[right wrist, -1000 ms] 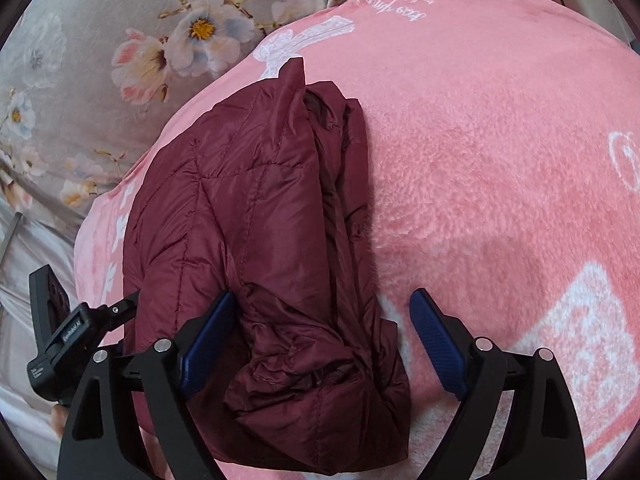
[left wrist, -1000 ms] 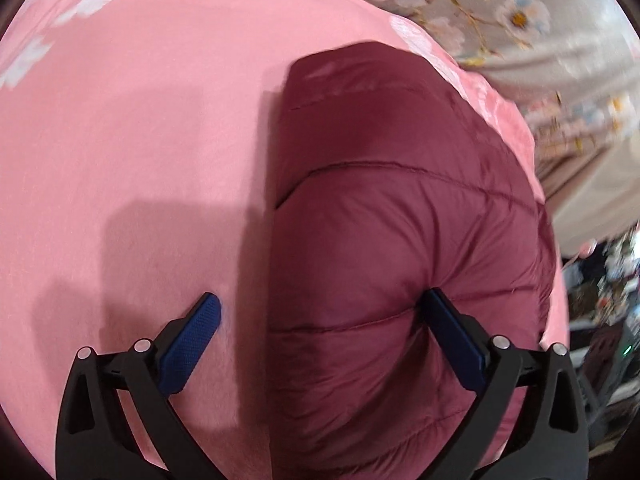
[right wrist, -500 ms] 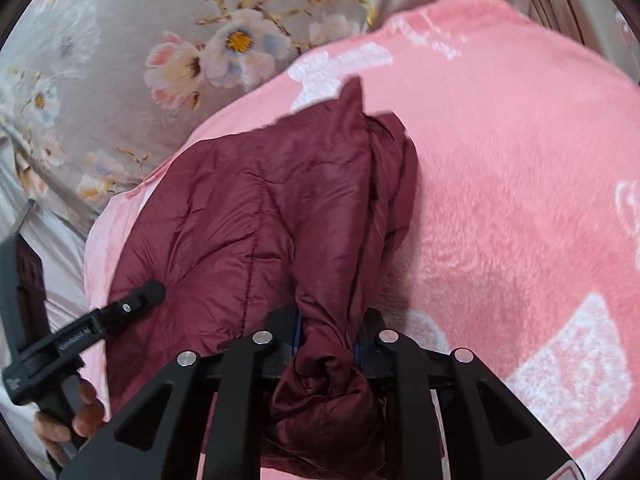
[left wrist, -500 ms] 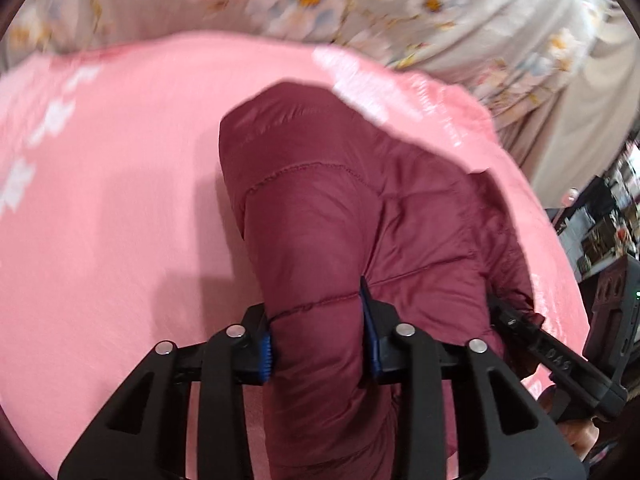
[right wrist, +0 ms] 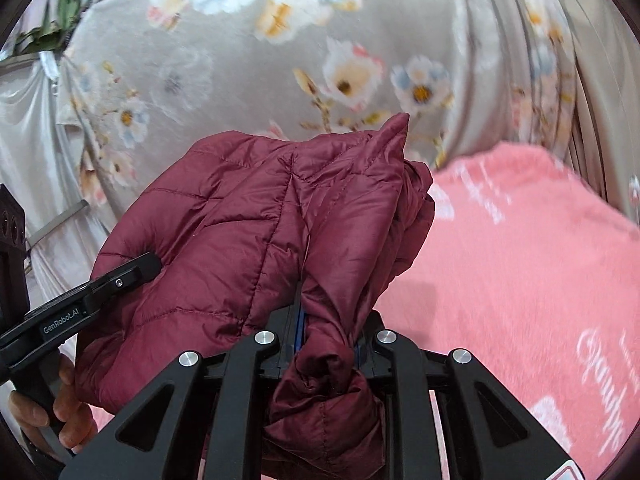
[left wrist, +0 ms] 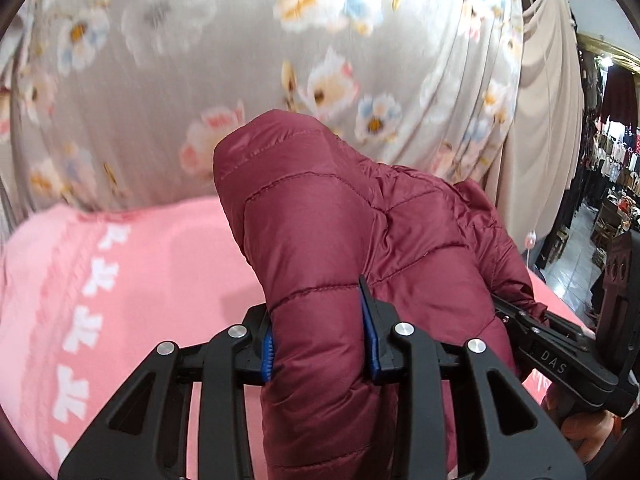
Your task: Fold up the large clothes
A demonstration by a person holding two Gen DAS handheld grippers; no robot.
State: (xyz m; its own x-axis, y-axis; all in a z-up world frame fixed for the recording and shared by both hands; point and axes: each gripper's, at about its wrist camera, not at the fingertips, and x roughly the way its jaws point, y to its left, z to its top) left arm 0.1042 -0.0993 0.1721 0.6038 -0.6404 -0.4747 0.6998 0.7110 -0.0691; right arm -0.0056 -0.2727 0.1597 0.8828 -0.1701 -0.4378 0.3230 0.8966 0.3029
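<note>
A grey curtain printed with pale flowers (left wrist: 248, 64) fills the back of the room, hanging in loose folds. Below it spreads a pink fleece blanket (left wrist: 132, 280) with white motifs and lettering, covering the surface the work is done on. Over that blanket hangs a maroon quilted jacket (left wrist: 344, 240), puffy and bunched up, raised clear of the pink fleece along most of its visible length and stretched between the two tools. The left hand-held gripper (left wrist: 320, 344) is clamped on a thick padded fold of the jacket, its blue pads pressing in from both sides. The right hand-held gripper (right wrist: 328, 344) is pinched tight on a twisted, narrow wad of the same jacket, with a knot of fabric bulging out below its jaws. At the left edge of the right wrist view, a person's fingers (right wrist: 60, 408) wrap around the handle of the other tool.
</note>
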